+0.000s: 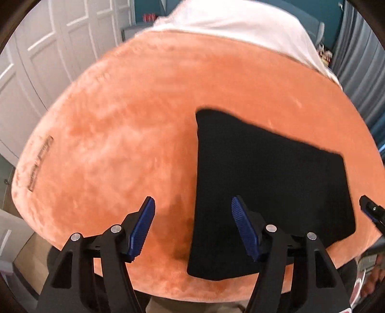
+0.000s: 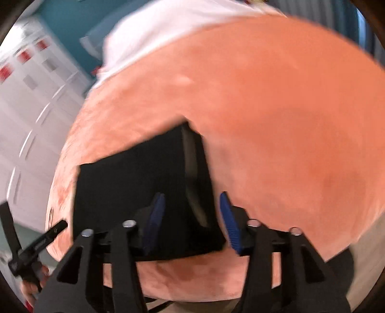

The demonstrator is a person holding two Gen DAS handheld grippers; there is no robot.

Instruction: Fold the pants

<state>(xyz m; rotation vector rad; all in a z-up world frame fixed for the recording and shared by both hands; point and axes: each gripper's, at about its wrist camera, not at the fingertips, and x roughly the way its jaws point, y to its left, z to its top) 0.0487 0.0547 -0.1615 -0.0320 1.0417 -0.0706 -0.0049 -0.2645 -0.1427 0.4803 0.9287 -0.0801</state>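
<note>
Across the near part of the orange plush bed cover lay the black pants, folded into a compact, roughly four-sided packet with flat edges and square corners. They sat close to the near edge of the bed, more to the right of my left jaws and straight ahead of my right jaws.

My left jaws stood apart, their blue ribbed pads well clear of each other. One pad hung over bare orange cover, the other over the near left edge of the packet, and nothing was between them. I could not see either pad pressing on the cloth.

My right jaws also stood apart, though more narrowly. They straddled the near right corner of the packet, where a folded edge showed a paler, shiny strip. The view was blurred, so I could not tell for certain whether the pads touched the cloth; they did not look clamped on it.

Beyond the orange cover, at the far end of the bed, lay white bedding. To the left stood white panelled doors, and a teal wall showed past the bed.
</note>
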